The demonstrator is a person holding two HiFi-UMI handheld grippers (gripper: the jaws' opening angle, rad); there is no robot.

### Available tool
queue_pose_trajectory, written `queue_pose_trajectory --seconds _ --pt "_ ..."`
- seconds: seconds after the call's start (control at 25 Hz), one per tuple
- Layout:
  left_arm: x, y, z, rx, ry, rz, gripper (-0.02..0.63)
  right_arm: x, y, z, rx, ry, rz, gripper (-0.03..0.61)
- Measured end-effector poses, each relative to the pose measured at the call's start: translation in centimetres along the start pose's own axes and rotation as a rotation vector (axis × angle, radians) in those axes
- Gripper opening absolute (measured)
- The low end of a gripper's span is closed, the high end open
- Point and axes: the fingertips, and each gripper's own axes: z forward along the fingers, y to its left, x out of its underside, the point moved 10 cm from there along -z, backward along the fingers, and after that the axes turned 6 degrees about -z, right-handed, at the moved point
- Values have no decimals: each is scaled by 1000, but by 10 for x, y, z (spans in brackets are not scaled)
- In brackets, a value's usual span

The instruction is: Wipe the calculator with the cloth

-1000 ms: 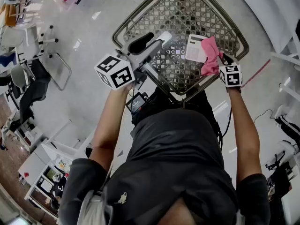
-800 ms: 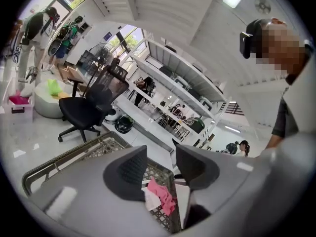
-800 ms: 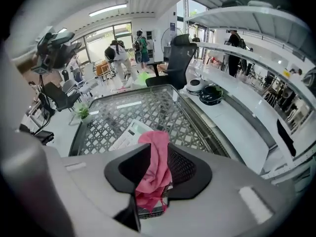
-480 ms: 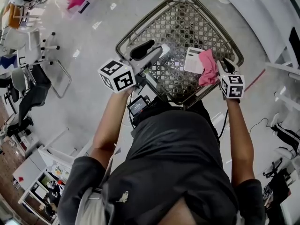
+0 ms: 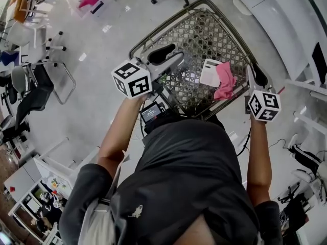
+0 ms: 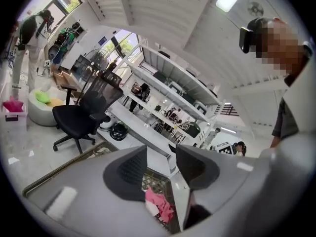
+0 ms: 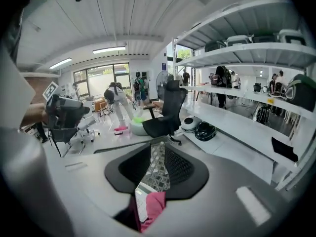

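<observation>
Pink cloth (image 5: 225, 81) lies crumpled on the wire-mesh tabletop (image 5: 194, 29), its edge draped over the right side of the white calculator (image 5: 209, 70), so it looks set down on the job rather than carried off. Just to its right the right gripper (image 5: 254, 75) hovers with jaws slightly apart and nothing between them, free of the cloth. The left gripper (image 5: 176, 57), jaws likewise spread and empty, hangs well apart at the left, seemingly kept clear of the work.
</observation>
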Motion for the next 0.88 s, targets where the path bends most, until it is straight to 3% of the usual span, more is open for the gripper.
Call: queue_pose_trajectory --seconds 0.36,0.56,0.64,0.72,0.88 --pt "-16 -31 -4 39 -32 64 236 -96 12 -59 -77 -287 24 84" --pt "-18 -47 -11 55 -35 115 236 -139 29 -97 -120 -396 28 84" --pt "-17 -53 -14 57 -30 144 236 -150 34 -110 -122 -414 0 81" --pt "-16 -58 -19 58 -28 167 236 -157 40 -121 -113 -395 -36 11" --pt "-14 -63 -31 55 -35 178 235 -163 47 -139 -91 -396 -49 7"
